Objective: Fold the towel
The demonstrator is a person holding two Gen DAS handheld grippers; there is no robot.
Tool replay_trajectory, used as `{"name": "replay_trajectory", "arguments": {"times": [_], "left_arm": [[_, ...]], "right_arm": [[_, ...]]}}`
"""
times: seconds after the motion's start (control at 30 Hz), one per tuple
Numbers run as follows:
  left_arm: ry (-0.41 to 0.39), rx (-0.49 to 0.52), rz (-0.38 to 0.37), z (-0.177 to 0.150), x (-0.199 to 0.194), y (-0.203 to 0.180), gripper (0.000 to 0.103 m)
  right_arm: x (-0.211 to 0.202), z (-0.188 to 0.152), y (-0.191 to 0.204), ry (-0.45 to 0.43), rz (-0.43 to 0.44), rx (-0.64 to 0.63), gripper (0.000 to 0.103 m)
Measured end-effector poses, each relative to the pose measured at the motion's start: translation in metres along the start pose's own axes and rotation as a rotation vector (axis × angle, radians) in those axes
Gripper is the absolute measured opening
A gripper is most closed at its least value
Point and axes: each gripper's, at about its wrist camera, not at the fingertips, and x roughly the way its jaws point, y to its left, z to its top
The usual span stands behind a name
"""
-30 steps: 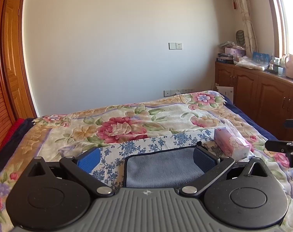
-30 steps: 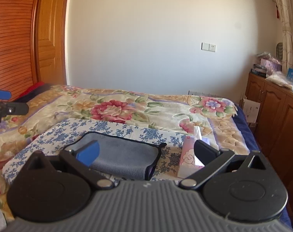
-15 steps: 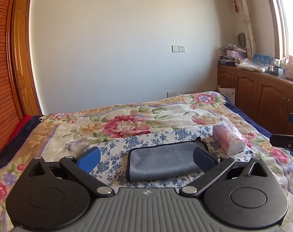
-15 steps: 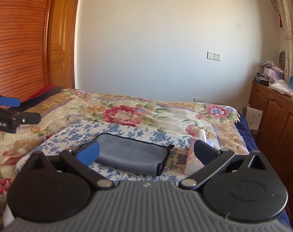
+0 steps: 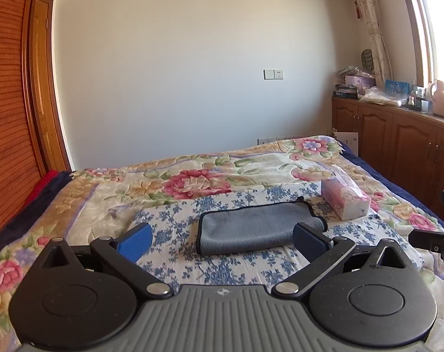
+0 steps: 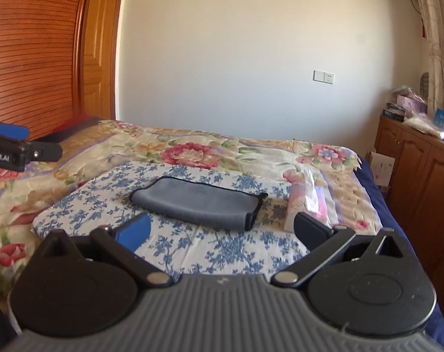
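— What sort of place is shown?

— A home bedroom. A bed (image 5: 192,173) is covered with a floral quilt (image 6: 216,152), and a blue-flowered cloth (image 5: 239,264) is spread on it.

— What else marks it as lived in?

— Wooden cabinets (image 5: 398,143) are lined under a curtained window (image 5: 439,29), their top crowded with household clutter, and a louvered wooden wardrobe (image 6: 34,47) is seen beside a panelled door (image 6: 100,44).

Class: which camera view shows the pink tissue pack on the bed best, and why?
The left wrist view: the tissue pack sits unobstructed beside the folded grey towel. In the right wrist view, the pack is partly hidden behind one finger of the open right claw.
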Motion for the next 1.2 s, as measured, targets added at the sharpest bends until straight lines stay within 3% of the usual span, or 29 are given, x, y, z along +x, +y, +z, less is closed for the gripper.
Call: {"name": "replay_trajectory", "arguments": {"times": [0.5,0.83,1.2], "left_arm": [[0.012,-0.052,0.057,-0.043,-0.024,0.004,0.103],[-0.027,-0.069,0.118,-0.058,-0.029,0.002,0.103],[-0.051,-0.058,0.102,-0.062,-0.029,-0.002,0.103]], "right_arm": [[-0.020,-0.017,-0.011,-0.019,-0.038,0.085,0.103],[-0.024,-0.036,-0.010,-0.003,-0.041,0.134,0.103],[-0.033,-0.040,-0.011,-0.045,-0.074,0.126,0.103]]}}
